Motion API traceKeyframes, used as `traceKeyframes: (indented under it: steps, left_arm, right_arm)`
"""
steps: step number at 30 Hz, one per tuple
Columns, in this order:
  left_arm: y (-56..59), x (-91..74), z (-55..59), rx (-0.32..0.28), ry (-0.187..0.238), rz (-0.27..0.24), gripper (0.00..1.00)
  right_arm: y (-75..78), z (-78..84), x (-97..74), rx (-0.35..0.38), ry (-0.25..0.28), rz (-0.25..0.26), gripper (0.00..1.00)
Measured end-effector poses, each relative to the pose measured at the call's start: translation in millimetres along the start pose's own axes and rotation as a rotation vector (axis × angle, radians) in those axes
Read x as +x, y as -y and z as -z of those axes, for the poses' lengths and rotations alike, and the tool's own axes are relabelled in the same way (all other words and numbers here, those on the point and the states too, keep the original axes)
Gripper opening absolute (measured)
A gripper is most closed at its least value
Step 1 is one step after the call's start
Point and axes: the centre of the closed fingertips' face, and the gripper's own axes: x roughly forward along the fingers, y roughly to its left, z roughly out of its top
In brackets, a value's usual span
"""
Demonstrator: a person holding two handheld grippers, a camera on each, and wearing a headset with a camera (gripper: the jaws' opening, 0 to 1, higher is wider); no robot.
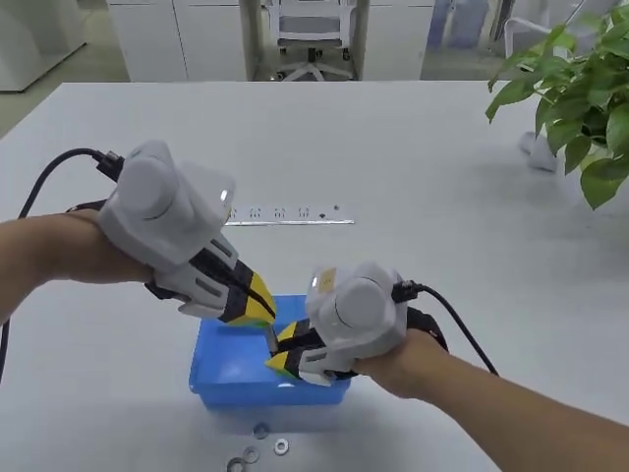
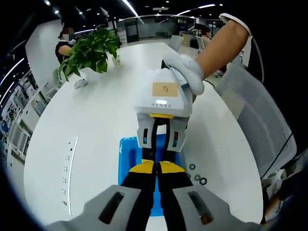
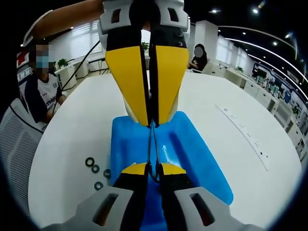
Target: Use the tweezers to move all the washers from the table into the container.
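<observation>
Right tongs [image 3: 153,169] pinched on tweezers [image 3: 150,137], left tongs [image 3: 151,122] likewise, over container [image 3: 202,163]

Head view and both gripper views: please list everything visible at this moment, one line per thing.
table: one, white, under everything
container: one, blue, on the table below both grippers
washers: four, dark metal, loose on the table just outside the container's near wall
tweezers: one pair, thin and dark, over the container, spanning between the two grippers
socket strip: one, pale, set in the table beyond the container
plant: one, green, far right of the table
office chair: one, white, past the table's far edge
background people: two in the right gripper view, seated beyond the table
left gripper: yellow tips, shut on the tweezers
right gripper: yellow tips, shut on the tweezers' other end
</observation>
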Motion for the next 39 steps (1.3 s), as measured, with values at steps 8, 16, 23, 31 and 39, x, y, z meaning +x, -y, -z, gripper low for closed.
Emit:
traceKeyframes:
  steps: [8,16,23,31,39]
  left_arm:
    - [0.2,0.9,0.8,0.002,-0.004,0.002,0.05]
    - [2.7,-4.3,-3.3,0.005,-0.003,-0.003,0.05]
    - [7.8,-11.4,-9.9,0.013,-0.004,-0.009,0.05]
    - [14.6,-22.8,-20.2,0.026,-0.007,-0.022,0.05]
    - [25.0,-31.8,-33.1,0.042,-0.007,-0.034,0.05]
  right_arm:
    - [0.6,1.1,0.7,0.002,-0.003,0.0,0.11]
    - [-1.6,-4.1,-3.5,-0.008,0.002,0.006,0.11]
    - [-5.7,-11.1,-10.1,-0.017,0.006,0.013,0.11]
    - [-11.1,-22.7,-21.0,-0.027,0.02,0.026,0.11]
    - [-19.5,-32.0,-35.0,-0.049,0.021,0.038,0.12]
